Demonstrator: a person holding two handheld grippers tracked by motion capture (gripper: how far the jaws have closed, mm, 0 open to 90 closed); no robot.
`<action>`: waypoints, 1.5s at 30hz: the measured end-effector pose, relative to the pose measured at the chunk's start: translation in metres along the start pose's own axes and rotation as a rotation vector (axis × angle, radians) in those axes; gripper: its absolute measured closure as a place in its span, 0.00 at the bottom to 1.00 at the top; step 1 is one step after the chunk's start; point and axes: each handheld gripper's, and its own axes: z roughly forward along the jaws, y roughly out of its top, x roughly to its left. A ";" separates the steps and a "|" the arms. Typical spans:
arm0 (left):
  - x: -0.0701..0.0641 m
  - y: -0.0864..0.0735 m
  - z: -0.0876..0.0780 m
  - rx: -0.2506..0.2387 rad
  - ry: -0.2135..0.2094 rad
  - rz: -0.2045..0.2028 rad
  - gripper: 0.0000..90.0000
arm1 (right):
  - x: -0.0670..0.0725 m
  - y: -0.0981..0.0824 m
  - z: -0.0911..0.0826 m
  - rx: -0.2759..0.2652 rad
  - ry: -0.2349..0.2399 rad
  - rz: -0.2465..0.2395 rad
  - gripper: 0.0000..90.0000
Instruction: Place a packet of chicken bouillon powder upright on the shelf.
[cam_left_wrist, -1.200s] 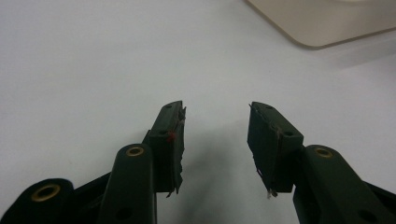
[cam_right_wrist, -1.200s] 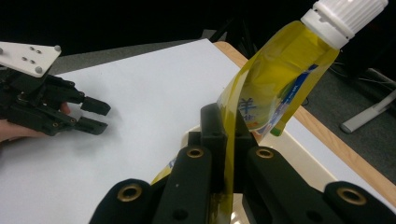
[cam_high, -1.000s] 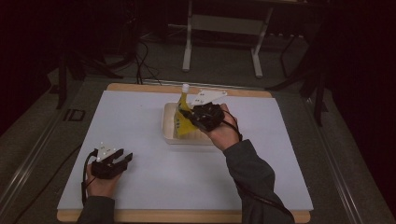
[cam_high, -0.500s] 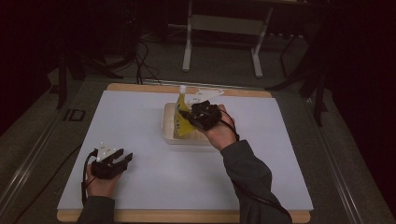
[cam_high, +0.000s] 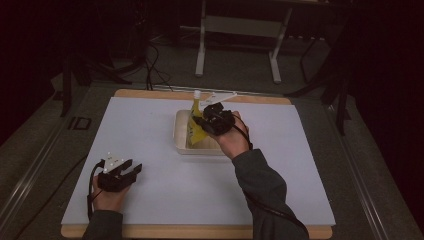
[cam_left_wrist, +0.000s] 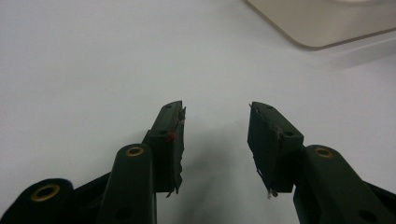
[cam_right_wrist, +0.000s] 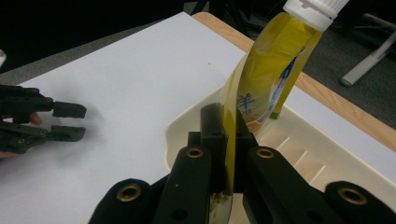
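Observation:
A yellow pouch (cam_right_wrist: 266, 88) with a white screw cap (cam_right_wrist: 315, 10) stands upright over a cream tray (cam_right_wrist: 303, 149). My right gripper (cam_right_wrist: 227, 135) is shut on the pouch's lower edge. From the high view the pouch (cam_high: 196, 122) rises from the tray (cam_high: 181, 142) just left of my right gripper (cam_high: 207, 122). My left gripper (cam_high: 131, 172) rests on the white mat at the front left, open, with nothing between its jaws. Its own view shows that left gripper (cam_left_wrist: 215, 135) over bare mat, the tray's corner (cam_left_wrist: 317, 28) ahead to the right.
A white mat (cam_high: 150, 130) covers a wooden table top (cam_high: 150, 94). Beyond the table stand a metal frame (cam_high: 237, 45) and cables on a dark floor. The left gripper (cam_right_wrist: 67, 122) also appears far left in the right gripper view.
The right gripper has tilted the pouch more upright and shifted slightly toward the far side of the tray. The left gripper has stayed where it was.

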 end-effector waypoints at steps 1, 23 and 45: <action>0.000 0.000 0.000 0.000 0.000 0.000 0.61 | 0.000 0.000 0.001 0.003 -0.001 0.006 1.00; 0.000 0.000 0.000 -0.001 0.002 0.002 0.61 | 0.008 0.003 0.009 -0.003 -0.013 0.015 0.48; -0.001 0.000 0.000 -0.001 0.008 0.004 0.61 | 0.001 -0.015 -0.038 -0.063 0.053 0.015 0.37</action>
